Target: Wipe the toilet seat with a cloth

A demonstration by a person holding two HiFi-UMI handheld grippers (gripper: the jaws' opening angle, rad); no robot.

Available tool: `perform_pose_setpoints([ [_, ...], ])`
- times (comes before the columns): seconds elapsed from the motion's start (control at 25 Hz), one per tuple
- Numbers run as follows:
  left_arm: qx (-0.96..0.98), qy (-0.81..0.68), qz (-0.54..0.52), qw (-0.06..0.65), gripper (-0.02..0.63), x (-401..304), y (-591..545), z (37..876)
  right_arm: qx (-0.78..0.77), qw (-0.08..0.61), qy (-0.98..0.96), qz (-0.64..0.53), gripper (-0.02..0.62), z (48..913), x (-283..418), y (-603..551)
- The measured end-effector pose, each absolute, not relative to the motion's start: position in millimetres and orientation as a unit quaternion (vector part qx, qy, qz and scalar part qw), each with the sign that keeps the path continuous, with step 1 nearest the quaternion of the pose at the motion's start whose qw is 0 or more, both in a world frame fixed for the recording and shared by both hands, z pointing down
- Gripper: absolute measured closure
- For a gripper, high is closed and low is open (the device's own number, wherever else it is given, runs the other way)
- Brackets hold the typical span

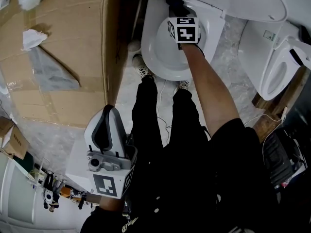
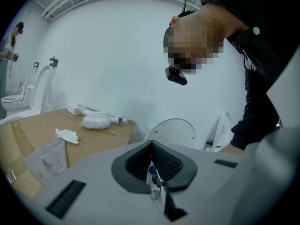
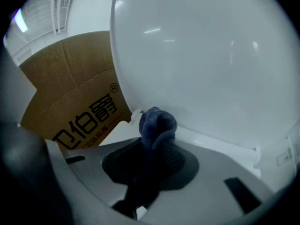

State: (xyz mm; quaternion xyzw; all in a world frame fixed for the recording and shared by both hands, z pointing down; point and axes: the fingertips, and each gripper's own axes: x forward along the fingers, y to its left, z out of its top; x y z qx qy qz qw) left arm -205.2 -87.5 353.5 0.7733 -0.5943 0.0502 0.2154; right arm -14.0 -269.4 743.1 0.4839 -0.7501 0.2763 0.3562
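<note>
The cardboard box [image 3: 70, 88] reads "卫伯爵" with ®.

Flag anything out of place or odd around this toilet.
Only loose litter: a crumpled white tissue and a limp grey cloth lie on the cardboard box left of the toilet. Nothing looks spilled or broken.

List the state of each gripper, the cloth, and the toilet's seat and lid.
Seat, down.
Lid, raised.
Cloth, bunched, at the seat's rear.
Right gripper, shut on cloth.
Left gripper, shut, empty.
</note>
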Motion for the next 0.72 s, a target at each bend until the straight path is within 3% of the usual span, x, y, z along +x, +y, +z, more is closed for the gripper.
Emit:
perform_pose_setpoints([
  [0.72, 0.776, -0.590, 0.054, 0.216, 0.597, -183.6, -84.7, 349.4, 0.561, 0.307, -0.695, 0.328, 0.512, 739.6, 57.0, -266.7],
])
